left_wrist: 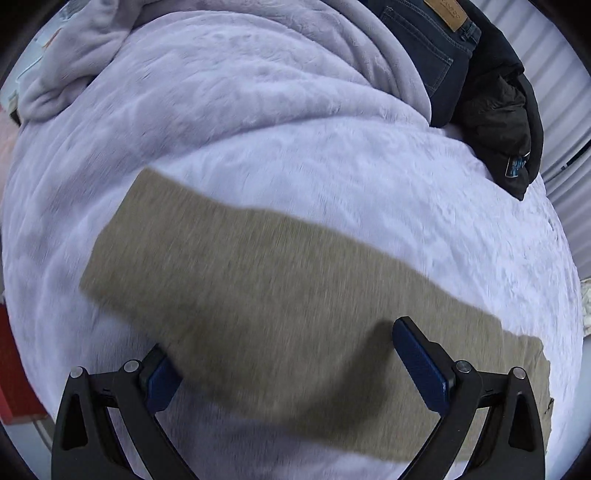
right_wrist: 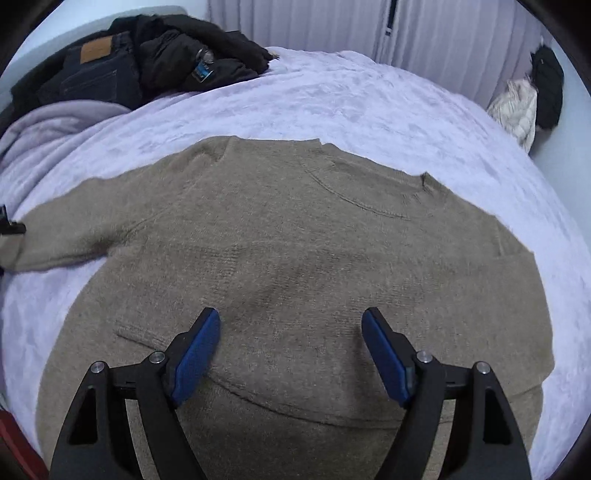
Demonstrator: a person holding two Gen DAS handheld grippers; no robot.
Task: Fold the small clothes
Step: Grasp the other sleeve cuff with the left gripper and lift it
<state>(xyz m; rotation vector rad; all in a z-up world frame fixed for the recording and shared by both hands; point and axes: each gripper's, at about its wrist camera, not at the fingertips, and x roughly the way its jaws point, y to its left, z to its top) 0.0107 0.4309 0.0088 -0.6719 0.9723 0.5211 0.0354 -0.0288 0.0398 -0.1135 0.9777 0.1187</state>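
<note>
One garment: your brown knitted sweater [right_wrist: 295,266] lies flat on the lilac fleece blanket [right_wrist: 351,107], neckline on the far side from you, hem towards you.
Sleeve: in the left wrist view a long brown sleeve [left_wrist: 258,288] stretches across the blanket; that picture is smeared, so its cuff end is hard to make out.
Right gripper: your right gripper [right_wrist: 291,321] hangs over the lower chest of the sweater with its blue pads spread wide and nothing between them.
Left gripper: your left gripper [left_wrist: 280,354] sits over the sleeve with its jaws apart; the near pad is partly hidden behind the sleeve's edge, and you cannot tell whether either pad touches the knit.
Beyond the sweater: dark blue jeans [right_wrist: 96,81] with a tan leather patch lie at the blanket's far left corner, past the sweater's shoulder.
Beside the jeans: a black jacket [right_wrist: 192,55] is heaped just to their right.
Past the blanket: a pale ribbed wall [right_wrist: 443,33] stands behind, with a cream and black bundle [right_wrist: 532,96] near its right end.
</note>
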